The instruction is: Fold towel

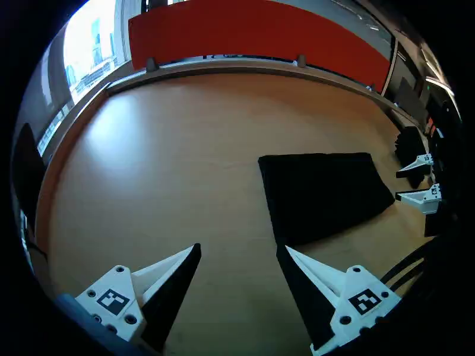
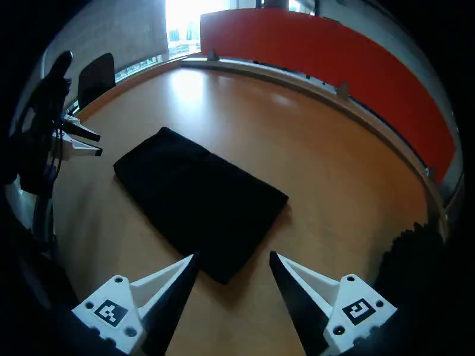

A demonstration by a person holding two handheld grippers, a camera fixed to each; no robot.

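– Where is the towel (image 1: 323, 193)?
– Flat on the wooden table (image 1: 178, 166), a black, neat-edged rectangle. Nothing lies on it, and neither gripper holds it.

– And the left gripper (image 1: 238, 248)?
– Its fingers are spread wide, with bare tabletop between them. In the left gripper view the tip of one finger (image 1: 297, 267) meets the towel's near corner. From that view I cannot tell whether they touch. The right gripper view shows this gripper off the towel's far end, with table showing between.

– The right gripper (image 2: 233, 256)?
– Also spread apart and gripping nothing. In its own view one narrow end of the towel lies between its two fingertips. Whether the fingers touch the cloth, I cannot tell. The left gripper view shows it just past the towel's right edge, fingertips pointing at the cloth.

– What lies around all that?
– A raised ledge runs along the table's far side, carrying a red partition (image 1: 255, 29). Bright windows (image 1: 89, 41) stand to one side. The right gripper view shows a dark chair (image 2: 98, 74) at the table's edge.
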